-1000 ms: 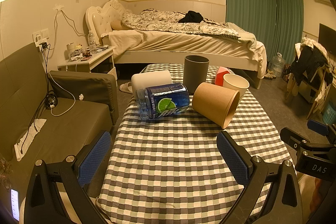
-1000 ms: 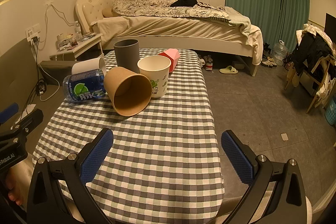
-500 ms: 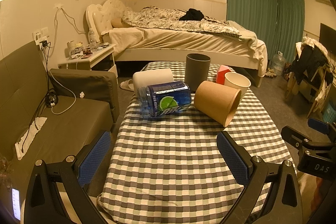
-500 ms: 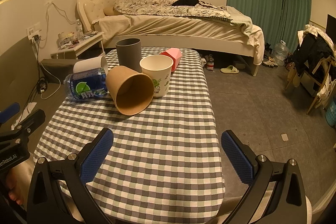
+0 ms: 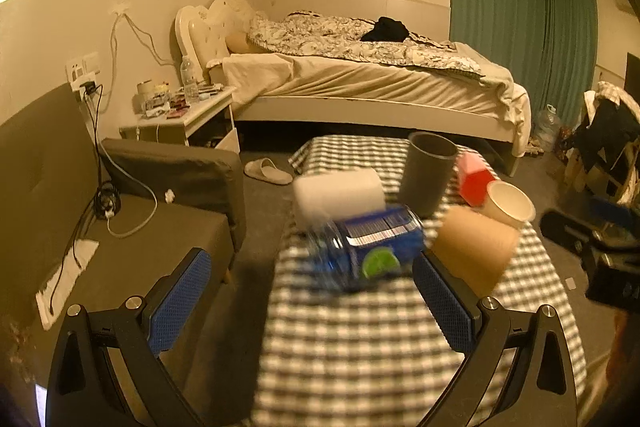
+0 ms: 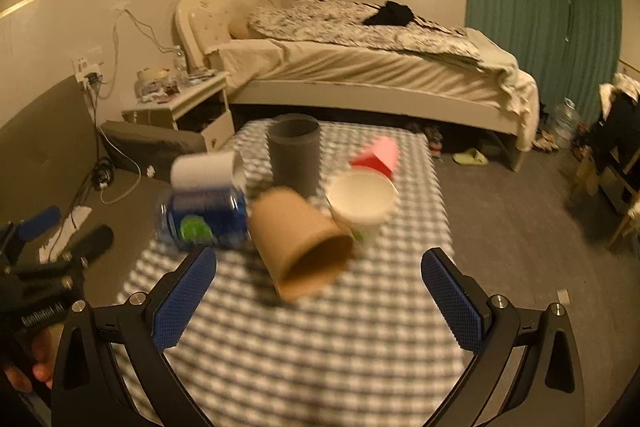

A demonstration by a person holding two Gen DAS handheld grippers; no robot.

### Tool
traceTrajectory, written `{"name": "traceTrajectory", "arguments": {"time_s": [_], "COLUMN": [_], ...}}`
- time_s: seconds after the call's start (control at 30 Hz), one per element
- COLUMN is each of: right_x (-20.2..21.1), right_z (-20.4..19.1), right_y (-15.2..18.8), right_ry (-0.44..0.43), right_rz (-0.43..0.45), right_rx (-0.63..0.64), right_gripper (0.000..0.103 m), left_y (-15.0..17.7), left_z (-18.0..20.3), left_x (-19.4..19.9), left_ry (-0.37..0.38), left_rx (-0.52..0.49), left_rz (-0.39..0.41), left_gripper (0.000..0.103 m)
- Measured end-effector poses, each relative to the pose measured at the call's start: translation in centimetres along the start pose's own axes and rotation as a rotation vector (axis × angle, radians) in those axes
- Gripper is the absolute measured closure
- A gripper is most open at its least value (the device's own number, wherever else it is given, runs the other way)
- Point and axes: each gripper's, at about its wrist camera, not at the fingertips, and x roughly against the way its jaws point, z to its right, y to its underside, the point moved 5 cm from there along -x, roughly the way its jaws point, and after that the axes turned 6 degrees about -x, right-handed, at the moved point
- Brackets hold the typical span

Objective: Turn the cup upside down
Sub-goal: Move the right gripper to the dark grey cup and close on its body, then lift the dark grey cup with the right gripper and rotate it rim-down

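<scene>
A brown paper cup [image 6: 304, 243] lies on its side on the checked table [image 6: 320, 339], mouth toward the right wrist camera; it also shows in the left wrist view [image 5: 474, 251]. A white paper cup [image 6: 362, 203] stands upright behind it, also seen in the left wrist view [image 5: 510, 205]. A grey cup [image 6: 294, 151] stands upright further back. My right gripper [image 6: 320, 295] is open and empty, just in front of the brown cup. My left gripper [image 5: 312, 299] is open and empty, near a lying blue bottle [image 5: 366, 251].
A white cup [image 6: 208, 169] lies on its side behind the blue bottle [image 6: 202, 217]. A pink box [image 6: 378, 155] lies at the back right. A sofa [image 5: 120, 247] is left of the table, a bed [image 5: 360, 87] beyond. The frames are motion-blurred.
Both grippers have moved forward toward the cups, which now look nearer. The left view has swung left, past the table's left edge. Both stay open.
</scene>
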Motion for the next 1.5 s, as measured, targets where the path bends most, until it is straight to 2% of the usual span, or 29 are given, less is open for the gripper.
{"name": "traceTrajectory", "arguments": {"time_s": [0.17, 0.3, 0.43, 0.53, 0.73, 0.93, 1.03, 1.23, 1.33, 1.5], "right_x": [-5.1, -9.9, -14.1, -16.3, -19.6, -20.9, -21.1, -21.1, -20.6, -17.1], "right_z": [-2.3, -3.5, -4.0, -4.3, -4.2, -4.3, -4.2, -3.6, -3.7, -4.6], "right_y": [-4.0, -6.0, -7.0, -7.1, -6.6, -7.1, -7.6, -7.9, -7.8, -9.0], "right_ry": [-0.005, -0.012, -0.014, -0.009, -0.002, 0.011, 0.024, 0.015, 0.012, -0.012], "right_rz": [-0.014, -0.054, -0.126, -0.189, -0.269, -0.291, -0.292, -0.298, -0.288, -0.231], "right_rx": [0.024, 0.025, 0.025, 0.020, 0.017, 0.022, 0.015, -0.019, -0.030, -0.007], "right_gripper": [0.000, 0.000, 0.001, 0.004, 0.015, 0.025, 0.034, 0.035, 0.035, 0.036], "left_y": [-2.2, -3.0, -2.9, -2.0, -1.7, -1.6, -1.5, -1.7, -1.8, -1.9], "left_z": [-2.3, -3.7, -4.7, -4.8, -4.7, -4.8, -4.5, -4.4, -4.9, -5.3], "left_x": [-4.6, -7.7, -10.5, -12.3, -13.8, -14.3, -14.1, -13.4, -13.0, -11.9], "left_ry": [-0.023, -0.053, -0.062, -0.051, -0.026, -0.023, -0.026, -0.034, -0.031, -0.038], "left_rx": [0.036, 0.057, 0.095, 0.097, 0.116, 0.112, 0.091, 0.062, 0.083, 0.106], "left_rz": [-0.019, -0.038, -0.058, -0.101, -0.141, -0.156, -0.150, -0.129, -0.121, -0.091], "left_gripper": [0.000, 0.000, 0.000, 0.000, 0.000, 0.000, 0.000, 0.000, 0.000, 0.000]}}
